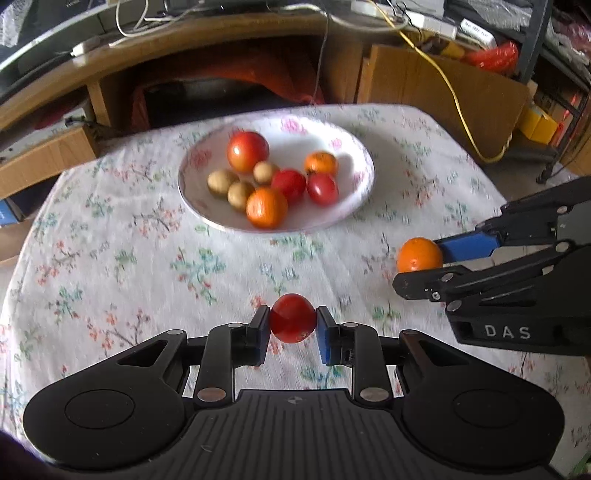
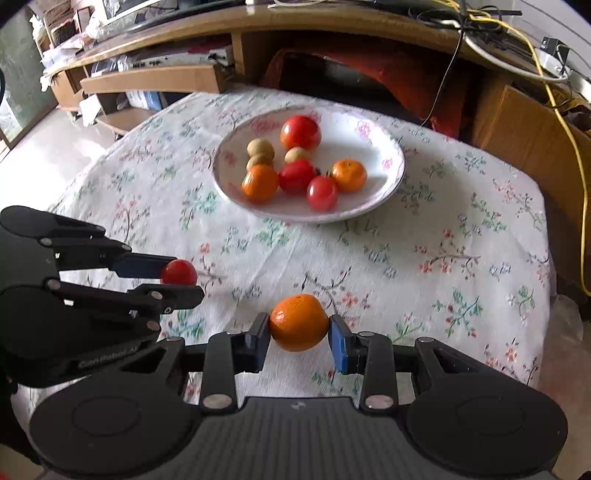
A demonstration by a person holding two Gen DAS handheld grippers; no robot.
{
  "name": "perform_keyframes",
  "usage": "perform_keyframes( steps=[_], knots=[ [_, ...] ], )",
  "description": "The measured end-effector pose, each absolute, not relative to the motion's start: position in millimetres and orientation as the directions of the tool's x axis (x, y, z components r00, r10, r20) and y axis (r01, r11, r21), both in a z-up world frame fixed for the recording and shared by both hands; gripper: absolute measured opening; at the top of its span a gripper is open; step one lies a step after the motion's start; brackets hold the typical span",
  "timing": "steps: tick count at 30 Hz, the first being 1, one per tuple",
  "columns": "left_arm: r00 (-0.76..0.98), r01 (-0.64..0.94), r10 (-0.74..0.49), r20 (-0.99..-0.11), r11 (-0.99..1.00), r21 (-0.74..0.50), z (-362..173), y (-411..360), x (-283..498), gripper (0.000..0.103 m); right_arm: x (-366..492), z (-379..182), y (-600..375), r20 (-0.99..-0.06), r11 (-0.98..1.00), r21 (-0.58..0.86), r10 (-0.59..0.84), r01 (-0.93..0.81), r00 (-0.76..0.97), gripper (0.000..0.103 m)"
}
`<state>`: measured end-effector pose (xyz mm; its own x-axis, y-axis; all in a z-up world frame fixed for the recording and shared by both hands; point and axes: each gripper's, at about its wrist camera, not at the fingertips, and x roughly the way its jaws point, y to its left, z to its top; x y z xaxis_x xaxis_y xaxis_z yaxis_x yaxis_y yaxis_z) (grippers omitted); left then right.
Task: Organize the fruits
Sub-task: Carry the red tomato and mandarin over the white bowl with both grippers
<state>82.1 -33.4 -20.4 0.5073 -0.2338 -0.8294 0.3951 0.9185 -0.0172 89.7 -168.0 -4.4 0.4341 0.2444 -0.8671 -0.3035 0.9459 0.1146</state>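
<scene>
My left gripper (image 1: 292,325) is shut on a small red tomato (image 1: 292,317) and holds it above the floral tablecloth; the tomato also shows in the right wrist view (image 2: 179,272). My right gripper (image 2: 299,328) is shut on an orange (image 2: 298,322), also seen in the left wrist view (image 1: 420,254) at the right. A white floral plate (image 1: 351,147) (image 2: 388,155) sits further back on the table and holds several fruits: red tomatoes, two oranges and small brownish fruits.
The round table with a floral cloth (image 1: 110,258) (image 2: 461,258) drops off at its edges. Behind it stand a wooden desk (image 1: 221,33), cardboard boxes (image 1: 443,81) and a hanging yellow cable (image 1: 454,96).
</scene>
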Motion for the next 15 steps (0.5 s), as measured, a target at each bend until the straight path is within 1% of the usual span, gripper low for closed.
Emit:
perform_keyframes(
  steps=[6, 15],
  knots=[
    [0.545, 0.371, -0.243, -0.802, 0.928, -0.030, -6, -33, 97, 0.033, 103, 6, -167, -0.850, 0.950, 0.117, 0.247, -0.289, 0.466, 0.035],
    [0.582, 0.350, -0.231, -0.780, 0.936, -0.016, 6, -36, 124, 0.032, 125, 16, -164, -0.830, 0.956, 0.131, 0.250, -0.262, 0.498, 0.035]
  ],
)
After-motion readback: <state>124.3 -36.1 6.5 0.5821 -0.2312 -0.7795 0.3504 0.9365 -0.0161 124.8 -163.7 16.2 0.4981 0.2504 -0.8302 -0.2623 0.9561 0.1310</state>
